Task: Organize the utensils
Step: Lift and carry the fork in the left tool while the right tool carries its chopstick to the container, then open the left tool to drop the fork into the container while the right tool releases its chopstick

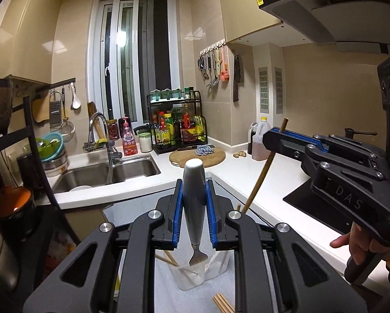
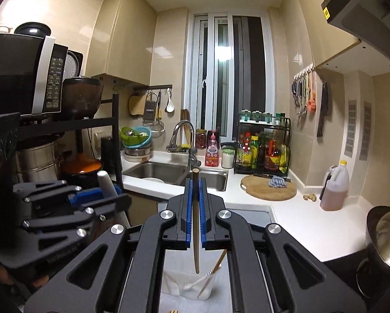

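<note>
My left gripper [image 1: 194, 186] is shut on a grey-handled utensil [image 1: 194, 203], held upright with its metal end down. It hangs above a clear plastic cup [image 1: 195, 276] that holds a few chopsticks. My right gripper [image 2: 195, 182] is shut on a single brown chopstick [image 2: 195, 234], also upright, with its tip just over the same cup [image 2: 192, 284]. In the left wrist view the right gripper [image 1: 274, 137] and its chopstick [image 1: 260, 182] are at the right. The right wrist view has the left gripper [image 2: 103, 198] and the grey handle [image 2: 105, 182] at the left.
The cup stands on a white towel [image 1: 169, 281] with loose chopsticks [image 1: 222, 304] beside it. Beyond are a double sink [image 1: 106, 174], a round cutting board [image 1: 197, 157], an oil jug [image 1: 261, 140], a black hob [image 1: 307, 203] and a steel pot [image 2: 385, 240]. A black rack [image 2: 64, 127] stands left.
</note>
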A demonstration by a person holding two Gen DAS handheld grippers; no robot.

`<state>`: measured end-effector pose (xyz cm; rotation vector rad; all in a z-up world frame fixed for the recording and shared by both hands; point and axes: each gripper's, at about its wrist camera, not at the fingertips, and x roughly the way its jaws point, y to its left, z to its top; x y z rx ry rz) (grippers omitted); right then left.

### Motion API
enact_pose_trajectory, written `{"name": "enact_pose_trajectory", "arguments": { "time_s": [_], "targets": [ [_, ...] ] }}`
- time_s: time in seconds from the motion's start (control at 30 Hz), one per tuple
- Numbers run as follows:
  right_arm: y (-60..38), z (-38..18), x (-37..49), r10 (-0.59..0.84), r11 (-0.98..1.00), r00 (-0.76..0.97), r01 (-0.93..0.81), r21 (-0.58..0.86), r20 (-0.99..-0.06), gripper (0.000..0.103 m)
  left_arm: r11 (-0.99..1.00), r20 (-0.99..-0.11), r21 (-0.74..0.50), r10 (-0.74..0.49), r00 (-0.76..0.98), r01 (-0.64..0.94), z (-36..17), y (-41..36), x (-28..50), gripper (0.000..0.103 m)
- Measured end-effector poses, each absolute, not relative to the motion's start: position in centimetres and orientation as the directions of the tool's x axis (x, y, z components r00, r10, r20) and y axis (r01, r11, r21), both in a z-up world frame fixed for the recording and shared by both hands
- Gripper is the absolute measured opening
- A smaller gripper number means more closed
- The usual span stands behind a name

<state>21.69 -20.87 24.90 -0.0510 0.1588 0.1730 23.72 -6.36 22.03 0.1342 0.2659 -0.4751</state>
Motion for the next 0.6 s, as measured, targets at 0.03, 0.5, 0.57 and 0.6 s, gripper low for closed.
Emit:
{"name": "enact_pose_trajectory", "arguments": {
  "time_s": [0.03, 0.5, 0.57, 0.6],
  "targets": [
    [-20.8, 24.8, 22.3, 0.163, 0.985, 0.974, -0.171, -0.036, -0.158, 0.005, 0.881, -0.284, 0.064, -0.433, 0.855, 0.468, 21.8, -6.5, 24.3, 0.017],
    [-21.6, 20.4, 28.4, 0.150, 0.988, 0.964, -0.152, 0.006, -0.220, 0.005, 0.895, -0.346, 0.025, -0.411, 0.844, 0.446, 16.5, -6.9, 31.0, 0.017],
    [-21.7, 19.7, 29.0, 0.151, 0.988, 0.961, -0.153, 0.010, -0.233, 0.005, 0.896, -0.357, 0.022, -0.407, 0.841, 0.444, 15.9, -6.9, 31.5, 0.017],
    [-21.8, 19.2, 29.2, 0.152, 0.988, 0.959, -0.153, 0.012, -0.240, 0.005, 0.897, -0.364, 0.022, -0.404, 0.839, 0.441, 15.4, -6.9, 31.8, 0.017]
  ]
}}
